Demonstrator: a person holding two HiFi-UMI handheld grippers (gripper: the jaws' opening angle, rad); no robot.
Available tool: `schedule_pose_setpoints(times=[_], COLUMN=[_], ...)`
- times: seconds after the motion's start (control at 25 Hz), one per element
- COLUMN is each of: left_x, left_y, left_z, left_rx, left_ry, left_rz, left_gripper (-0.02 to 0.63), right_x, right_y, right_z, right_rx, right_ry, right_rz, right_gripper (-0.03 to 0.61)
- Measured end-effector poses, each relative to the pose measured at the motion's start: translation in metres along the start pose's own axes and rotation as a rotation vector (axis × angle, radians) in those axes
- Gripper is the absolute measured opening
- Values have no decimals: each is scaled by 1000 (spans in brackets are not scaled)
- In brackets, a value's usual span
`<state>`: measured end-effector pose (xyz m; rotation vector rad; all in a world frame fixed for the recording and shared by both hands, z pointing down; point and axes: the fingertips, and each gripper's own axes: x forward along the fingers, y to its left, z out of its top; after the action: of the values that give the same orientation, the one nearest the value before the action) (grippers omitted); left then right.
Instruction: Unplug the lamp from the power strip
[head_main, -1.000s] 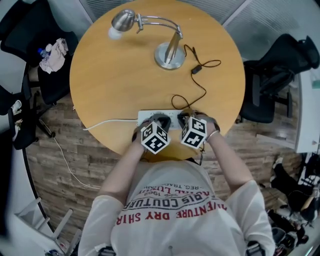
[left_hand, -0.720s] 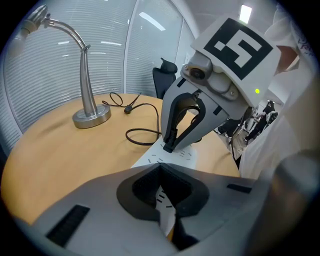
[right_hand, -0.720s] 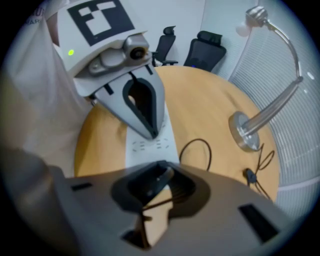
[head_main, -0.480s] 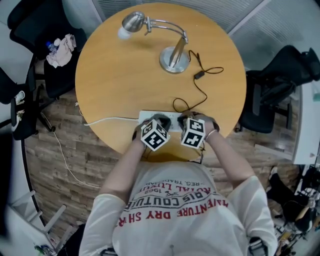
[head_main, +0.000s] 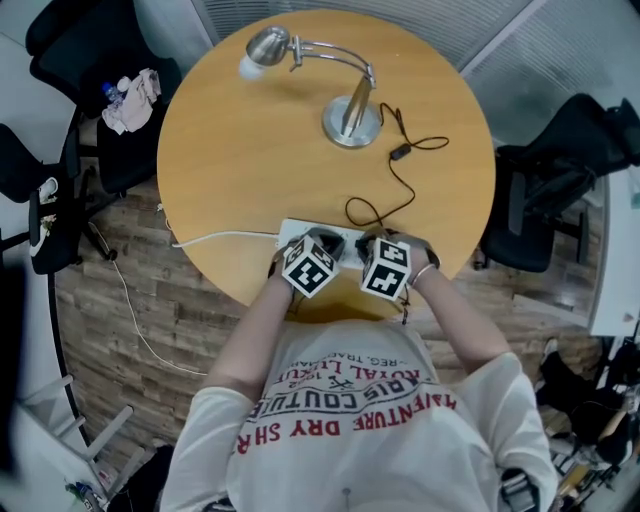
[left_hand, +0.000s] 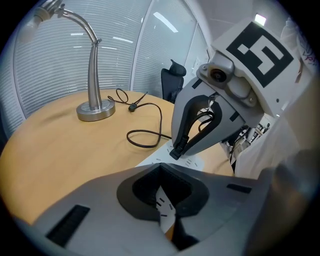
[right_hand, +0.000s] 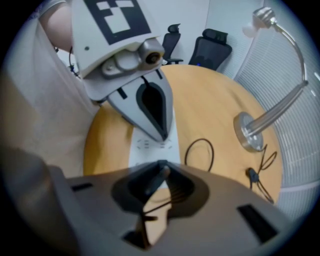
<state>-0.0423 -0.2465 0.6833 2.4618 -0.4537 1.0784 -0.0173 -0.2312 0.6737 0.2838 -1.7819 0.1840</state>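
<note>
Left gripper has its jaws pressed together, tips on the white power strip at the round table's near edge; right gripper, just right of it, has just been closing and seems to pinch the black plug; lamp stands at the far side.

Round tan wooden table on brown plank floor. Black office chair just beside table's right edge. Second black chair at left, carrying crumpled pale cloth and blue-capped bottle. White slatted blinds behind table.
</note>
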Motion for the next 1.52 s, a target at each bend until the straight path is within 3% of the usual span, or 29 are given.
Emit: schedule_pose_setpoints(times=[0.12,0.28,0.44,0.72,0.88,1.04,1.2,1.36,1.52], left_x=[3,4,3,3,-4,-32,-68,-112,-154], left_y=[-3,-5,-4,-2,5,19,15,5,-6], left_z=[-1,-1,-4,-6,-4,19,50,93,127], left_rx=[44,138,151,167,110,34,-54,-48,-23], left_ry=[3,-32,-35,-29,-65,-186,-310,-440,-546], left_rz=[24,81,105,117,152,253,288,327,365], left_gripper=[28,28,28,28,28,28,28,28,28], right_x=[-1,-40,-46,-58,-84,-105,-131,-160,-193], right_y=[3,-3,2,4,-8,-11,-17,-29,-35], right_z=[-2,13,6,9,8,8,9,9,13], right_rx=[45,175,102,171,264,411,526,626,608], right_ry=[15,-77,-27,-131,-272,-458,-651,-815,-944], right_rz=[-3,29,3,-48,-110,-124,-193,-231,-300], right_gripper=[71,71,71,71,72,72,72,74,74])
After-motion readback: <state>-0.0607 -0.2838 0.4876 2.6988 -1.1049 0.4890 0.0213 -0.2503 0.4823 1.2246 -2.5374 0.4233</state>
